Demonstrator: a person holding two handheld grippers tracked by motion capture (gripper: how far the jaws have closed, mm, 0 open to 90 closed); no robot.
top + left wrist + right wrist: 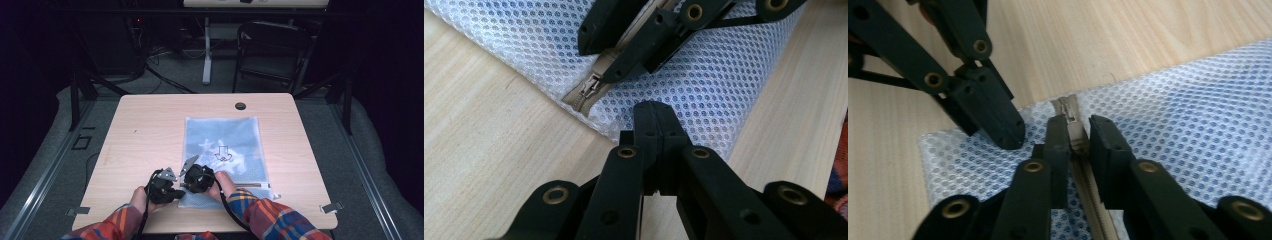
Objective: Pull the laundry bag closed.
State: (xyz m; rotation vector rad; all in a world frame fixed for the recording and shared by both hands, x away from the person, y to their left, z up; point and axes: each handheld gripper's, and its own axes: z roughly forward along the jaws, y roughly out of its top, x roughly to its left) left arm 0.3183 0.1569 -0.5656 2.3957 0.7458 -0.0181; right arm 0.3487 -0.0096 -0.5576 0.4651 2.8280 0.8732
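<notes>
Right gripper (1079,131) narrowly parted astride the zipper (1068,114), seemingly to catch its pull; left gripper (655,116) closed, pinning the mesh bag (724,80) on the bench (489,150).

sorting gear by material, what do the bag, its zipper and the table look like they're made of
White mesh zip bag: looks like synthetic mesh fabric, with regular small holes showing blue beneath. Beige zipper: woven-looking tape; the slider has a dull metallic look, though it could be plastic. Pale wooden table: light wood grain, matte, possibly laminate.
</notes>
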